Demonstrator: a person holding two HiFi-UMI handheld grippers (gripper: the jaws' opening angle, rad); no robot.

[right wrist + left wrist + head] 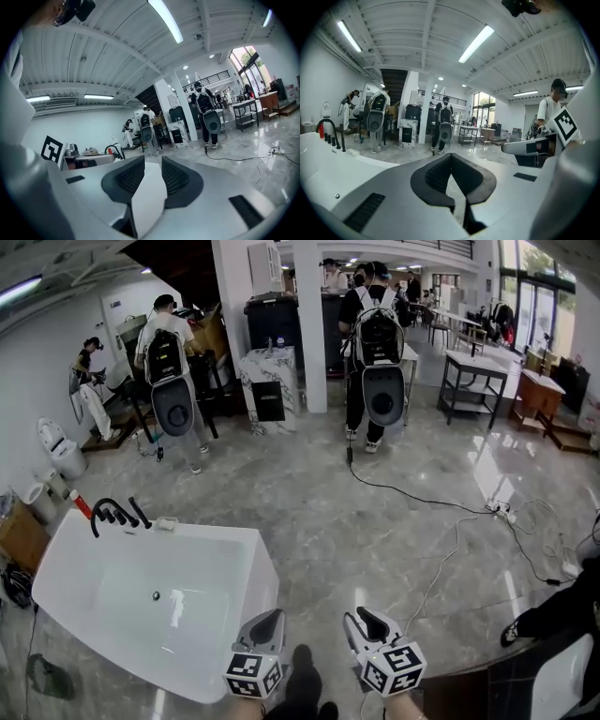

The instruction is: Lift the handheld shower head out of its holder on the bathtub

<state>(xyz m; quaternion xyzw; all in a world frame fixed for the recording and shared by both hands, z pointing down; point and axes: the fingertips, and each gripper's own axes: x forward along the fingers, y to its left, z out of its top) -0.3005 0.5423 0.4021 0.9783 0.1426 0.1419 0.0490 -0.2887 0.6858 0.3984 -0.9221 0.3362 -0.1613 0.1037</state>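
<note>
One black handheld shower head [139, 513] stands slanted in its holder at the bathtub's [211, 530] far left corner, beside the arched faucet [101, 512], with nothing touching it. Left gripper [266, 622] hangs by the near right corner, jaws together, empty. Right gripper [368, 622] just beside it, jaws apart, nothing between, readied, I'd say, for the grab. Both well short of the fittings.

A white pillar [309, 334] stands on glossy grey floor [356, 512].
</note>
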